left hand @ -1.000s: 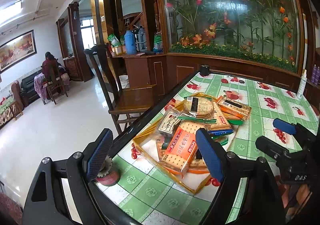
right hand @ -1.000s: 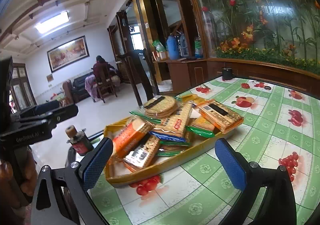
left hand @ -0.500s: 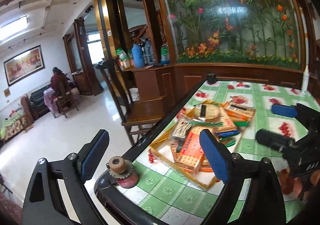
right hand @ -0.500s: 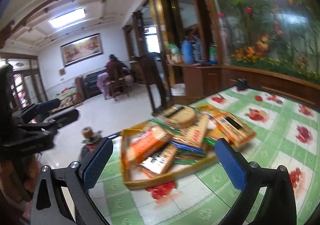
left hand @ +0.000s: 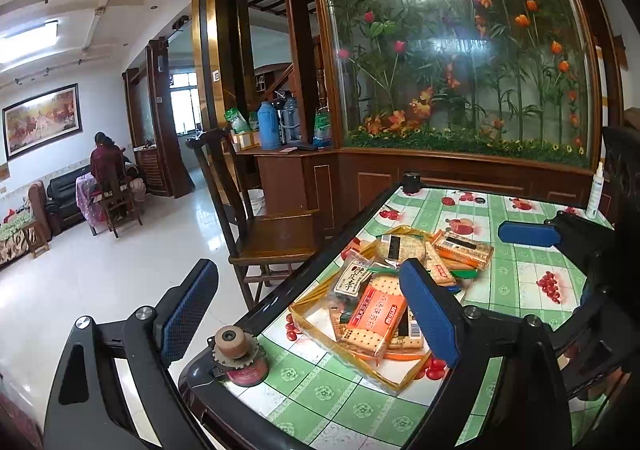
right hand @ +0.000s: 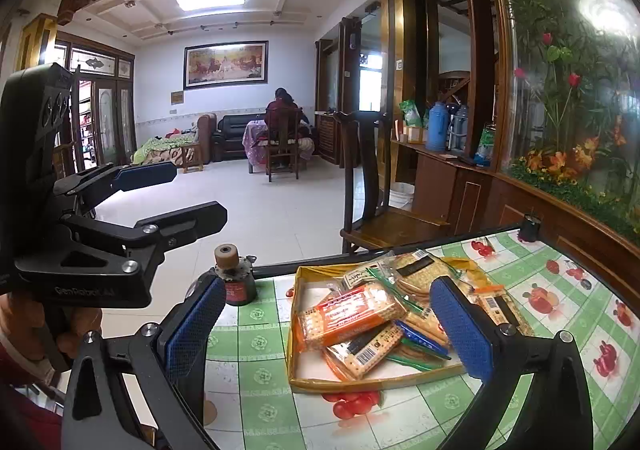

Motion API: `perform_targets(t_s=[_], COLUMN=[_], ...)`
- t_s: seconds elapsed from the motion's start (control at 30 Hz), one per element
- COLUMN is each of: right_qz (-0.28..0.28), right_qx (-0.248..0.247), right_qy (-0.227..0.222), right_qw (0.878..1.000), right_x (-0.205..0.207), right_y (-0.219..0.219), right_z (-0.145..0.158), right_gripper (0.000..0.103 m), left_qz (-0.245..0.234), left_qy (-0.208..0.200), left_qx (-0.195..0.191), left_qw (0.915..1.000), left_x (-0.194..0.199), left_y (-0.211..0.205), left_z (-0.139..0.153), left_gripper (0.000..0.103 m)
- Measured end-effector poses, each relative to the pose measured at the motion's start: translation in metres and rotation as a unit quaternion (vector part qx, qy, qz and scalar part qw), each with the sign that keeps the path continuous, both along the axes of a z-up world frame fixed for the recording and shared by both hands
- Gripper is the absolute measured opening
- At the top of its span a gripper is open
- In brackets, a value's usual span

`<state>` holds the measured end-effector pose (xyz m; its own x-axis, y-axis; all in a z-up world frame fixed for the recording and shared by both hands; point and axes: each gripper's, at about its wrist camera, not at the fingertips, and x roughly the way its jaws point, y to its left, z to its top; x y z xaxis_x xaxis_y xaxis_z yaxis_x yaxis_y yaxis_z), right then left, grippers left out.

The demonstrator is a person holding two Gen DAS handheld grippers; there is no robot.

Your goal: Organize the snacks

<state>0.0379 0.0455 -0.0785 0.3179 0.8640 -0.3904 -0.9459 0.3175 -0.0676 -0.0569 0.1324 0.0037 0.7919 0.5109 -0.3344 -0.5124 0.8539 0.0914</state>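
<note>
- Left wrist view: the left gripper [left hand: 316, 314] was seen with jaws spread wide and nothing between the pads; they had just been opening.
- A yellow tray [left hand: 320, 334] heaped with wrapped biscuit packs [left hand: 376, 312] was noted on the green checked table [left hand: 360, 406], near its left edge.
- A red jar [left hand: 240, 360] stood at the table's near corner, apart from the tray.
- The right gripper [left hand: 560, 240] was seen at the right, above the table.
- Right wrist view: the right gripper [right hand: 328, 322] was found with jaws apart and empty, held short of the tray [right hand: 376, 382].
- The left gripper [right hand: 168, 193], held by a hand [right hand: 36, 326], was seen open, off the table's left side.
</note>
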Motion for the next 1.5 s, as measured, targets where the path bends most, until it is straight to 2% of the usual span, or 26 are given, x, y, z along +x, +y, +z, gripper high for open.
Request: perform_targets(t_s=[1.2, 1.5], right_qz=[0.002, -0.001], right_qx=[-0.015, -0.021], right_qy=[-0.025, -0.039], right_qw=[1.000, 0.999], right_x=[-0.011, -0.016], right_y=[0.009, 0.008], right_z=[0.002, 0.003], right_gripper=[0.103, 0.103], left_qz=[-0.017, -0.016], left_qy=[-0.012, -0.011], left_qx=[-0.048, -0.037], left_qw=[0.9986, 0.9991], left_x=[-0.012, -0.012], left_y=[0.012, 0.008], left_z=[0.002, 0.006], left_gripper=[0.093, 0.093])
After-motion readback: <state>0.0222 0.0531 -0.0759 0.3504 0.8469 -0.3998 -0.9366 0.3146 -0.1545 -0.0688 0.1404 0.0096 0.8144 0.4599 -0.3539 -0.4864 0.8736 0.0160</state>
